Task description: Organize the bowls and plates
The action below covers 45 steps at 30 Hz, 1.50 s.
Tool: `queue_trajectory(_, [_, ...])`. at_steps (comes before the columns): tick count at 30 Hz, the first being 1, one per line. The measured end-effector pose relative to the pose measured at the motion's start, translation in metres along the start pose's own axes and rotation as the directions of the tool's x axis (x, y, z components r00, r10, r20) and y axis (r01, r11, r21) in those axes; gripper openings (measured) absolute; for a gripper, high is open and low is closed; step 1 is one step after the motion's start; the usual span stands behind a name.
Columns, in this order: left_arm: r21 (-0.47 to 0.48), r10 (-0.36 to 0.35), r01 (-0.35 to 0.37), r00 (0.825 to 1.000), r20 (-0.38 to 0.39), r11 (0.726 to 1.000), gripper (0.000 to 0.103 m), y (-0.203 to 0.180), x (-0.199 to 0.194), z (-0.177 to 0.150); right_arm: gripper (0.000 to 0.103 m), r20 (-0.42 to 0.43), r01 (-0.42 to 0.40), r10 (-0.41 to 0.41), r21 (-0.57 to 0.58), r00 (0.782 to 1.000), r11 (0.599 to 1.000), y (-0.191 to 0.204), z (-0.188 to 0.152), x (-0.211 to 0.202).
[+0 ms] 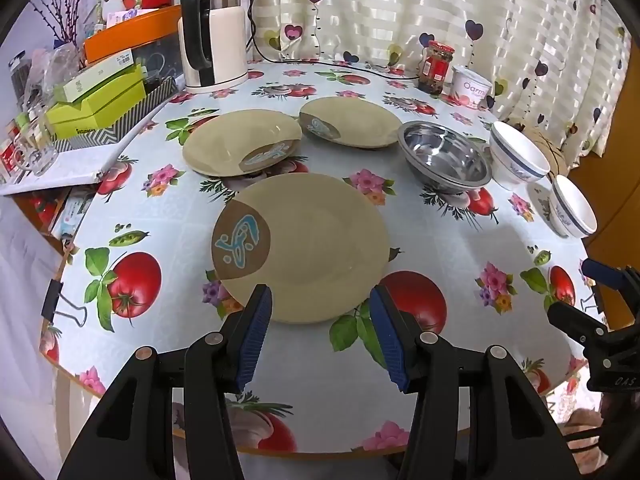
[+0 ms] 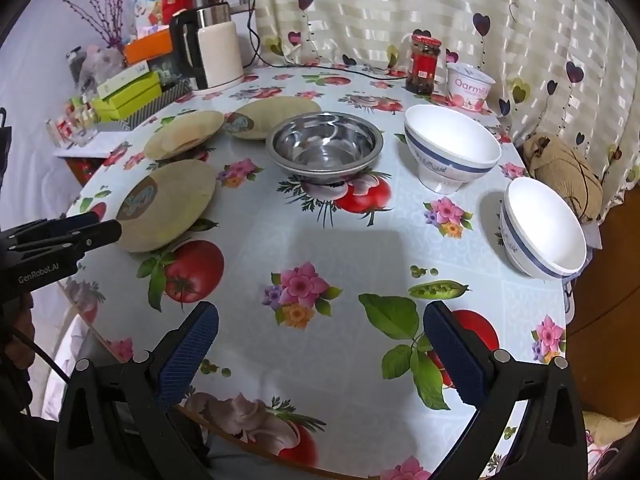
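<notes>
Three beige plates with a brown-and-blue mark lie apart on the flowered tablecloth: the nearest plate [image 1: 308, 246] [image 2: 168, 204], a far-left plate [image 1: 242, 142] [image 2: 185, 135] and a far plate [image 1: 352, 120] [image 2: 276, 117]. A steel bowl [image 1: 446, 156] [image 2: 326, 145] stands right of them. Two white bowls with blue bands, one farther [image 1: 518, 156] [image 2: 452, 146] and one nearer [image 1: 572, 208] [image 2: 544, 228], stand at the right. My left gripper [image 1: 320, 304] is open, hovering over the nearest plate's front rim. My right gripper [image 2: 320, 328] is open over bare cloth.
A white kettle [image 1: 214, 38] [image 2: 212, 50], boxes [image 1: 100, 100] and glasses [image 1: 34, 148] crowd the back left. A red-lidded jar [image 1: 436, 66] [image 2: 423, 64] and a yoghurt cup [image 1: 471, 86] [image 2: 469, 86] stand by the curtain. A tan yarn ball [image 2: 564, 172] sits at the right edge. A binder clip [image 1: 60, 304] holds the cloth.
</notes>
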<state>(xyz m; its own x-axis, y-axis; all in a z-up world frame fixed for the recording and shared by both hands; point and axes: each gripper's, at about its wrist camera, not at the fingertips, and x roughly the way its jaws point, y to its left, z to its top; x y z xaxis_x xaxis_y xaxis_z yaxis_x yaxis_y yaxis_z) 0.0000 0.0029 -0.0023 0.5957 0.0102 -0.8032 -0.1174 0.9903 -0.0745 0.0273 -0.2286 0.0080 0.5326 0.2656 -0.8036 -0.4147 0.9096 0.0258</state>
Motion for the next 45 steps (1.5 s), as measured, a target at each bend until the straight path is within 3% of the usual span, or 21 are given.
queue_trajectory(45, [0.008,0.015,-0.015,1.0,-0.001,1.0,0.052,-0.001,0.002,0.002,0.103,-0.014,-0.023,0.023,-0.02,1.0,1.0,0.006,0.003,0.01])
